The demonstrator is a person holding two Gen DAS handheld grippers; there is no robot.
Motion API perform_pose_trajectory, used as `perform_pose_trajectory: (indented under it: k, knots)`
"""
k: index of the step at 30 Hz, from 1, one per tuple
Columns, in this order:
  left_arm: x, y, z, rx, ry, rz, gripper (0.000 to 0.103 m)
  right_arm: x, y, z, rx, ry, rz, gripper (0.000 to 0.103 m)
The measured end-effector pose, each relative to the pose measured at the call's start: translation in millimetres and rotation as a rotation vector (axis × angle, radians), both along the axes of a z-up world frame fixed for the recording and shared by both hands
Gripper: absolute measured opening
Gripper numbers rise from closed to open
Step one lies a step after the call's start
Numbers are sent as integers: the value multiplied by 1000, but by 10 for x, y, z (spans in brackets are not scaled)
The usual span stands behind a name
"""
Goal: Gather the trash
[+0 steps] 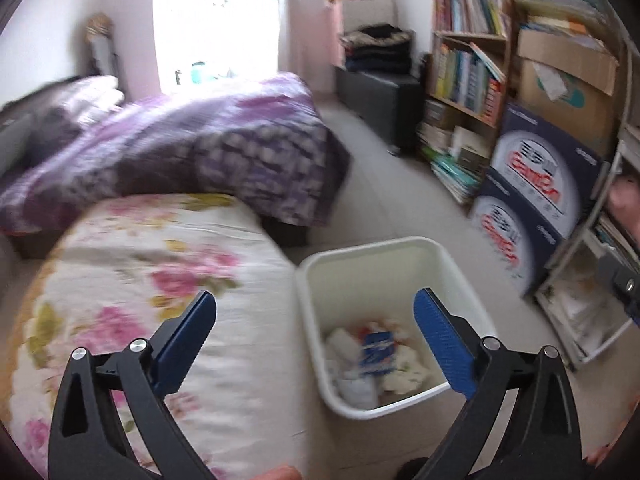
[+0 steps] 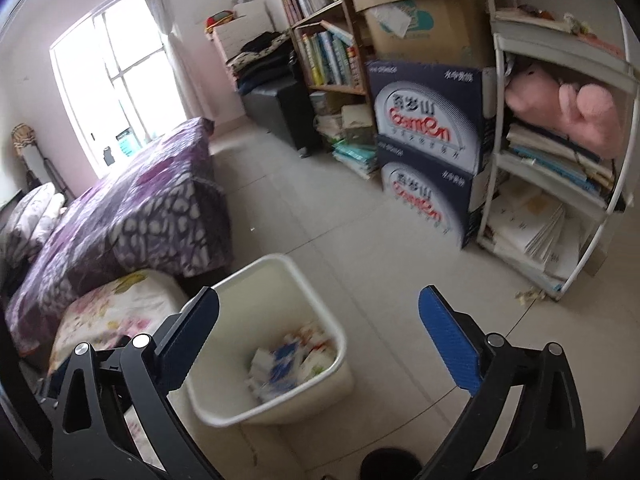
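A white plastic bin point(image 1: 404, 258) stands on the tiled floor beside a floral cushion. It holds crumpled white tissues and a blue and white wrapper point(image 1: 377, 354). My left gripper point(image 1: 316, 312) is open and empty, above the bin's left rim and the cushion's edge. In the right wrist view the same bin point(image 2: 320, 308) sits low and left of centre with its trash point(image 2: 288, 360) inside. My right gripper point(image 2: 320, 308) is open and empty, above the bin's right side. Small paper scraps point(image 2: 530, 294) lie on the floor by the white rack.
A floral cushion point(image 1: 160, 280) and a bed with a purple quilt point(image 1: 200, 152) lie left. Stacked dark blue boxes point(image 2: 432, 152), a bookshelf point(image 2: 328, 52) and a white rack point(image 2: 560, 160) with a pink plush toy point(image 2: 568, 108) line the right wall.
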State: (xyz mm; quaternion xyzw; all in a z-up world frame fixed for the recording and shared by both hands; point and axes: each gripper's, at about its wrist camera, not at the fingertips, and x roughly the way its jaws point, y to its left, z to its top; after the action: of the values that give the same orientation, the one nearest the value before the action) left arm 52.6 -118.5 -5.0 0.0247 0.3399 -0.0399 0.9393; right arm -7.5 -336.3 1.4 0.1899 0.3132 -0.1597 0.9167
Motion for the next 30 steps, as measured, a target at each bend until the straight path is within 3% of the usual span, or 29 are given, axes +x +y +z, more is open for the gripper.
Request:
perform_pose_trajectory:
  k: [7, 10, 15, 30]
  knots:
    - [-378, 527, 71, 23, -15, 137, 96, -189, 450, -234, -27, 36, 27, 96]
    - [-470, 651, 66, 28, -18, 153, 96, -173, 693, -299, -103, 47, 87, 96]
    - [-552, 777, 57, 54, -45, 187, 96, -179, 1025, -282, -210, -20, 162, 96]
    - [-519, 879, -33, 75, -44, 197, 96, -74, 1208, -270, -247, -58, 201, 96]
